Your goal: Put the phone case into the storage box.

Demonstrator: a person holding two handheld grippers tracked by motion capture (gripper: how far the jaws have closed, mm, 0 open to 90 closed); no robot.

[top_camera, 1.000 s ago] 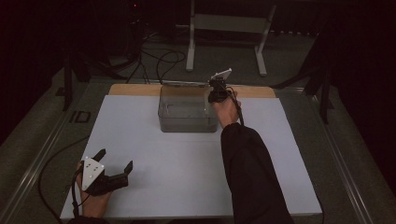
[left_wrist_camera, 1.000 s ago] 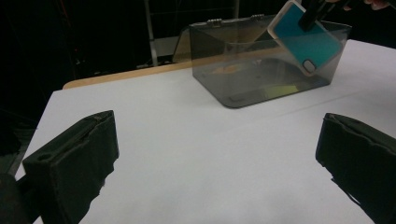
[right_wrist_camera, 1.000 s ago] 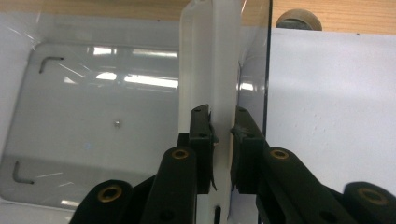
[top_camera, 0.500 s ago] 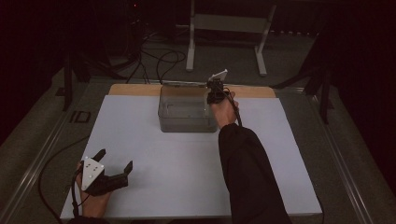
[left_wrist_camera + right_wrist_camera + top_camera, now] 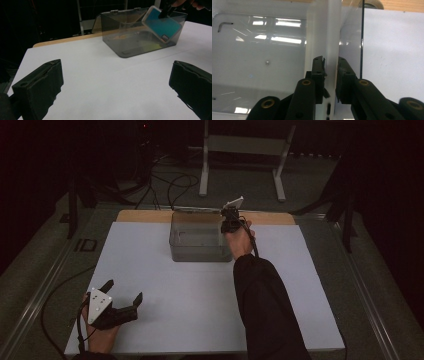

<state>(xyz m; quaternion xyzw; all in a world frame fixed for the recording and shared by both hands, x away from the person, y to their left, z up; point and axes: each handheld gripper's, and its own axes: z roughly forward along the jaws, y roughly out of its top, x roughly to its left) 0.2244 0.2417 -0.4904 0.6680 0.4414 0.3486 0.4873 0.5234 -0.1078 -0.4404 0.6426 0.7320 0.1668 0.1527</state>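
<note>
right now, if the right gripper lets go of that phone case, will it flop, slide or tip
The phone case looks stiff: pinched at its top edge by the right gripper, it hangs tilted without sagging. Probably light, being thin. Released, it would likely tip and slide down inside the clear bin, whose walls look smooth.

Teal-backed, white-edged phone case (image 5: pixel 162 24), tilted, inside the clear grey box (image 5: pixel 197 240) at its right wall

left gripper (image 5: pixel 122 296): black, two thick jaws with rough, blocky pads
plate: grey, three corners, small dark dots on it
cable: thin and black, hangs from each gripper
right gripper (image 5: pixel 329 72): black, with round gold-ringed screw holes on its arms
sleeve (image 5: pixel 267 312): long and black
</note>
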